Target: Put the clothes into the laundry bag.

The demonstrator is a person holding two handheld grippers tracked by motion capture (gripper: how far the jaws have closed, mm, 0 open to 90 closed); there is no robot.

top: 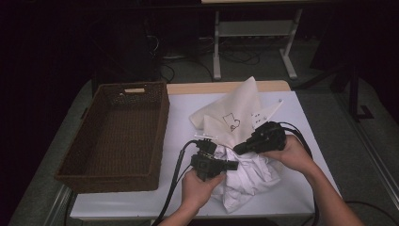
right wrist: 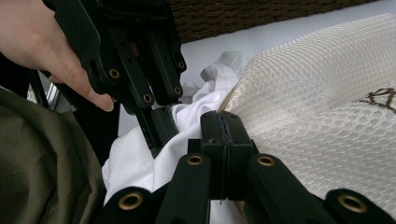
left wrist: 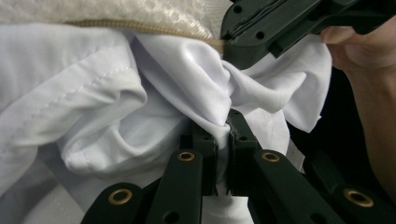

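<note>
- On the white tabletop (top: 179, 127), near its front edge, a crumpled white garment (top: 247, 181) is lying partly tucked under the open end of a cream mesh laundry bag (top: 233, 115), which is bearing a small dark embroidered mark.
- Left of the cloth, a brown wicker basket (top: 155, 136) is sitting along the table's left side, well apart from the garment.
- Left gripper (left wrist: 223, 135) is pinching a fold of the white garment: the jaws are standing nearly together with the fabric bunched between the pads and pulled taut toward them.
- Right gripper (right wrist: 223, 128) is clenching tight at the bag's zip-edged rim, where the white cloth meets the cream mesh; a thin edge seems caught between the pads, though which layer I cannot tell.
- Both grippers are sitting close together over the garment, jaws pointing toward each other, with the left one nearer the front edge.
- Person's hands are wrapping each gripper body; black cables are trailing off the near edge.
</note>
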